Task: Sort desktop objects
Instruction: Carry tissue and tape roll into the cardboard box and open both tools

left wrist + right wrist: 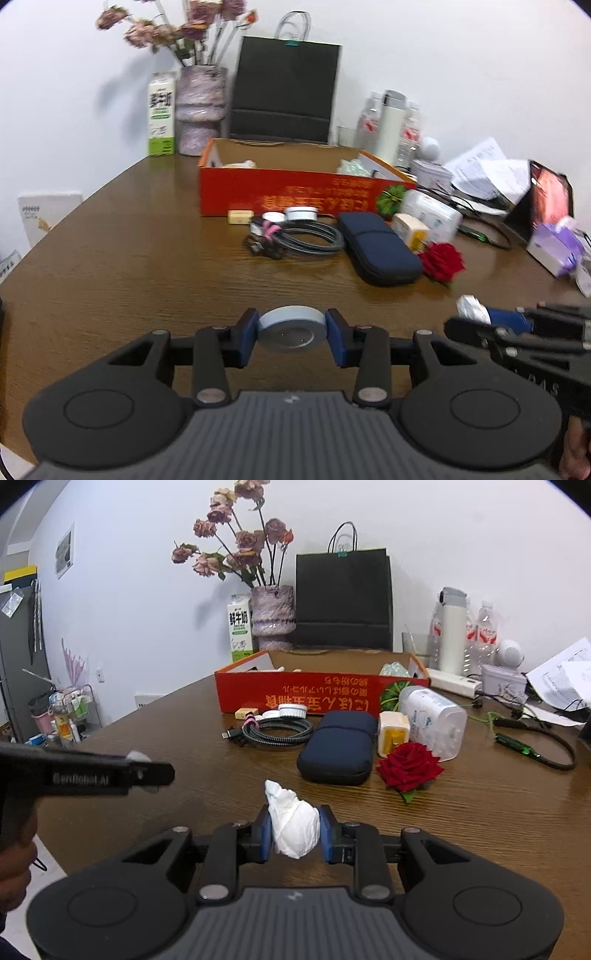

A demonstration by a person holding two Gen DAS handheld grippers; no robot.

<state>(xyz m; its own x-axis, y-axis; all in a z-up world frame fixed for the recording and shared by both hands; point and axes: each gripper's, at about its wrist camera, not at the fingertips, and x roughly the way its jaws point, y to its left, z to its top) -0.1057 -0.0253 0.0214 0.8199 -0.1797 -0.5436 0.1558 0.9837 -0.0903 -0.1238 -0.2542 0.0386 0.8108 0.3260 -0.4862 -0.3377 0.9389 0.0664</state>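
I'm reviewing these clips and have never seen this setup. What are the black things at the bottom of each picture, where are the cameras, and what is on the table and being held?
A person holds a two-finger gripper in each hand; no robot arm. Each picture comes from a fisheye camera on one gripper, looking along its fingers. The left gripper is shut on a round grey disc. The right gripper is shut on a crumpled white tissue. On the wooden table lie an orange box, a coiled cable, a dark blue case and a red rose.
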